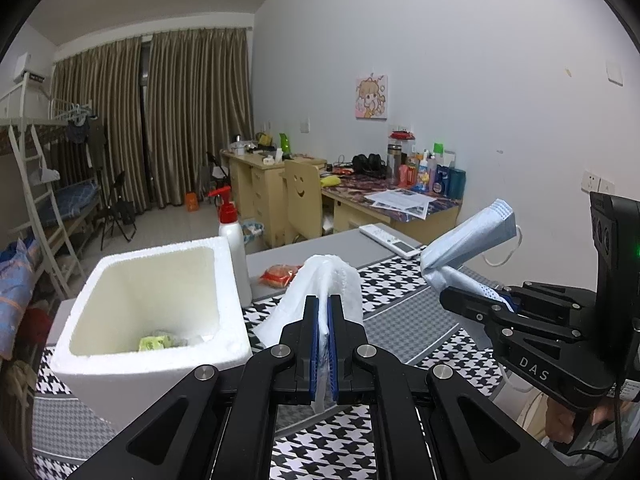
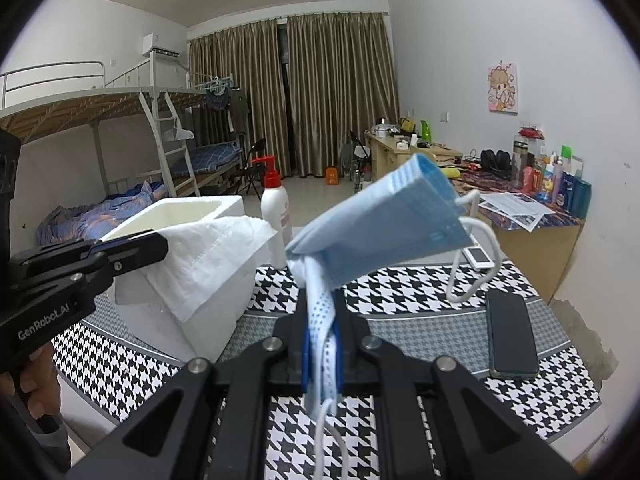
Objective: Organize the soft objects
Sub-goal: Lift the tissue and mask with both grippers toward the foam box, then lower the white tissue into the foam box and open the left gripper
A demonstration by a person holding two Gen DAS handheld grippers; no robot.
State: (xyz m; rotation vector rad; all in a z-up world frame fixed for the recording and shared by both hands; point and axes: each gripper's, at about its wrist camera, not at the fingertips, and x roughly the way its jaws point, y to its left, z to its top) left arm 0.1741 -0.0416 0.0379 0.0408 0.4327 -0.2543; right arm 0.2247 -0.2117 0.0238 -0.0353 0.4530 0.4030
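Observation:
My left gripper [image 1: 324, 304] is shut on a white tissue [image 1: 320, 276], which droops over its jaws just right of the white foam box [image 1: 120, 364]; the tissue [image 2: 208, 260] hangs in front of the box [image 2: 192, 206] in the right wrist view. My right gripper [image 2: 322, 320] is shut on a folded blue face mask [image 2: 384, 220] whose white ear loops [image 2: 476, 264] dangle over the houndstooth mat [image 2: 420, 288]. The mask [image 1: 468, 236] and right gripper [image 1: 480, 300] appear at right in the left wrist view. A yellow-green item [image 1: 156, 342] lies inside the box.
A white pump bottle with red top [image 1: 234, 240] stands behind the box. A red packet [image 1: 280, 274] and a white remote [image 1: 392, 240] lie on the table's far part. A dark phone [image 2: 510, 332] rests on the mat at right. Desks, a chair and bunk beds stand beyond.

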